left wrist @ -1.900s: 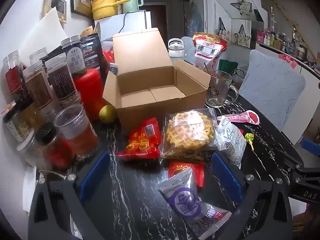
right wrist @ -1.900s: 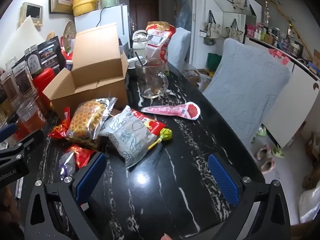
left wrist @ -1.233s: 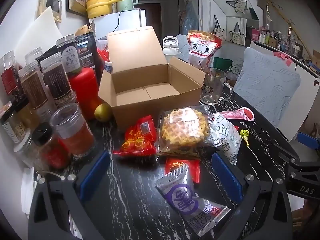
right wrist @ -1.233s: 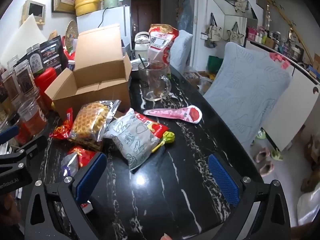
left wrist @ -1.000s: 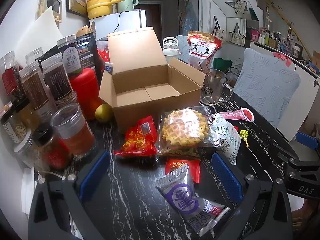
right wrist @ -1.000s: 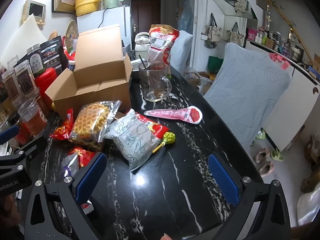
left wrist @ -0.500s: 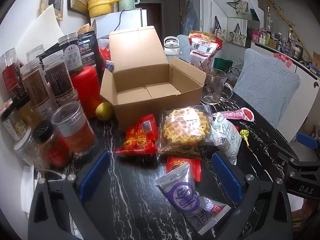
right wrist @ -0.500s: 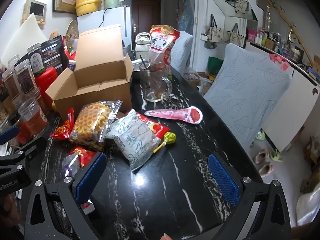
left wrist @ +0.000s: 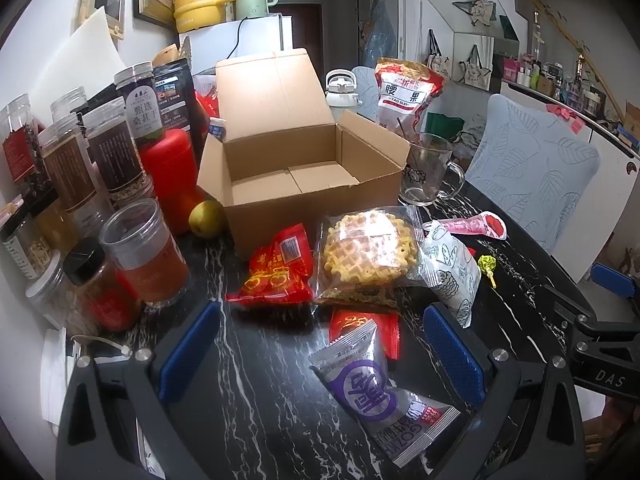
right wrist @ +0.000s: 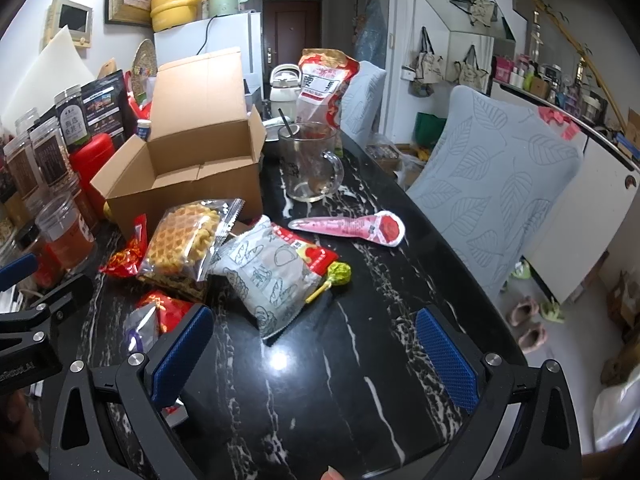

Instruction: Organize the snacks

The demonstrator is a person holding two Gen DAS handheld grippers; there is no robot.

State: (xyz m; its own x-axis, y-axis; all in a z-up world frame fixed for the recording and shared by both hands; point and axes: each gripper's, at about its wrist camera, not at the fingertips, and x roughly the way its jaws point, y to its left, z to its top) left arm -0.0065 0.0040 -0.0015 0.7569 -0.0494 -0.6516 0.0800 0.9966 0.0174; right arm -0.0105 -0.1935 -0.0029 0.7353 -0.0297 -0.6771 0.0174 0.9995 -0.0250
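An open, empty cardboard box (left wrist: 296,180) stands on the black marble table (left wrist: 248,400). In front of it lie a waffle pack (left wrist: 366,254), a red packet (left wrist: 280,274), a grey-white bag (left wrist: 454,270), a purple-logo packet (left wrist: 380,398), a small red packet (left wrist: 362,322), a pink cone pack (left wrist: 474,226) and a green lollipop (left wrist: 487,264). My left gripper (left wrist: 320,348) is open just above the purple packet. My right gripper (right wrist: 314,354) is open over bare table, near the grey-white bag (right wrist: 268,276); the box (right wrist: 184,172) and waffle pack (right wrist: 182,242) lie further left.
Several jars (left wrist: 140,252) and a red canister (left wrist: 168,176) crowd the left edge. A yellow fruit (left wrist: 206,218) sits by the box. A glass mug (right wrist: 310,166) and a tall red snack bag (right wrist: 322,84) stand behind. A grey chair (right wrist: 492,184) is at the right.
Both grippers stay open and almost still. The views shift only slightly; no snack has moved.
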